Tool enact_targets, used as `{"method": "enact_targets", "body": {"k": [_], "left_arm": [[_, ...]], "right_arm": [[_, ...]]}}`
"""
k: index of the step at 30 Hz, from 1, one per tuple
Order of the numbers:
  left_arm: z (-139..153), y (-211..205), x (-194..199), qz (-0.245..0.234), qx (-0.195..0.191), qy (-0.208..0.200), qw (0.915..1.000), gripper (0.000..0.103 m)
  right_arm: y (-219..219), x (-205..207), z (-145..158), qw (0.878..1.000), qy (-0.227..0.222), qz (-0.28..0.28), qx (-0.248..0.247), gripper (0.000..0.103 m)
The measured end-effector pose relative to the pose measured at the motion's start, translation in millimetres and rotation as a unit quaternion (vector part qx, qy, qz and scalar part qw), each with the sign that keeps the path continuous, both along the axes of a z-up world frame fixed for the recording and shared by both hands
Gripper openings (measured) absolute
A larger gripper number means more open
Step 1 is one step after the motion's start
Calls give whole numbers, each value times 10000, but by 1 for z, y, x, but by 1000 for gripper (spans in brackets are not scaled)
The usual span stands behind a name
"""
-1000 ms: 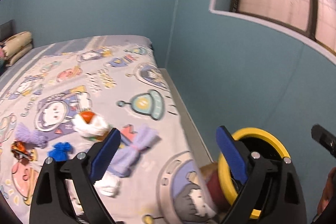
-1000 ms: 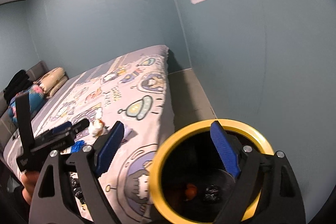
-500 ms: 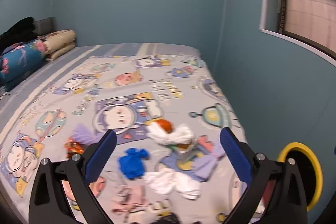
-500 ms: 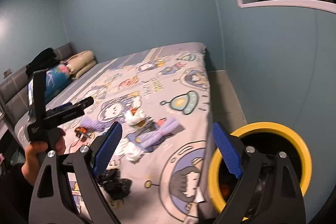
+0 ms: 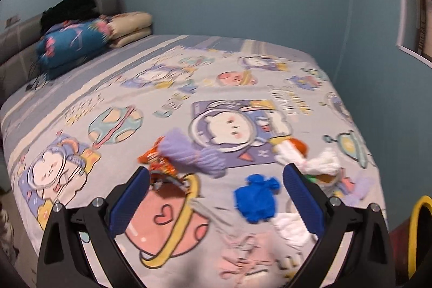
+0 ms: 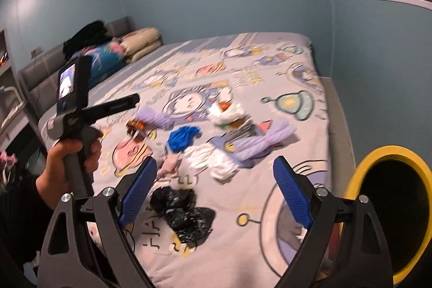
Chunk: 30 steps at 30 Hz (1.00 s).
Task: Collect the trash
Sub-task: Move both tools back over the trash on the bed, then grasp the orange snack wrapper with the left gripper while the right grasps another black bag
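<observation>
Trash lies scattered on the cartoon-print bedsheet (image 5: 113,88). My left gripper (image 5: 216,174) hovers open over it, with nothing between its fingers. Beyond the fingers lie a blue crumpled piece (image 5: 256,197), an orange snack wrapper (image 5: 159,161), lilac paper (image 5: 194,153) and white tissue (image 5: 321,161). My right gripper (image 6: 214,163) is open and empty too. A black plastic bag (image 6: 183,212) lies just below its fingertips, with white tissue (image 6: 213,161), the blue piece (image 6: 182,138) and lilac paper (image 6: 259,142) beyond. The yellow-rimmed bin (image 6: 388,150) stands at the bed's right side.
Pillows and a folded blue blanket (image 5: 70,45) are stacked at the grey headboard (image 6: 43,69), far left. Blue walls close the far and right sides. A narrow floor strip (image 6: 337,109) runs between bed and wall. In the right wrist view a hand (image 6: 67,161) holds the left tool's handle.
Both views have swung left, away from the bin and onto the bed. The bin has slid to the right edge and the trash now lies in front of both grippers.
</observation>
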<state>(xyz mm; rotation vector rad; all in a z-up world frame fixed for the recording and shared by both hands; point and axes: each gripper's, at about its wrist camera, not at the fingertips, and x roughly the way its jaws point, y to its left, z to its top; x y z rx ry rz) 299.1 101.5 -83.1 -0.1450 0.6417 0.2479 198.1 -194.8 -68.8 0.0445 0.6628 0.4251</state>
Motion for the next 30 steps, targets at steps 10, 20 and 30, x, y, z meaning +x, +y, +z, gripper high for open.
{"method": "enact_targets", "body": {"k": [10,20,30], "left_arm": [[-53,52,15,677,-61,407,9969,95],[-89,88,28,1018,-358,752,9913,95],[-104,109,51,1187,-657,943,9862,95]], "right_arm": [[55,8,-37,9975,405,517,-272,84],[100,18,-80,9895,925,847,-714,84],[112,26,-107,9847,1177,819,-994,84]]}}
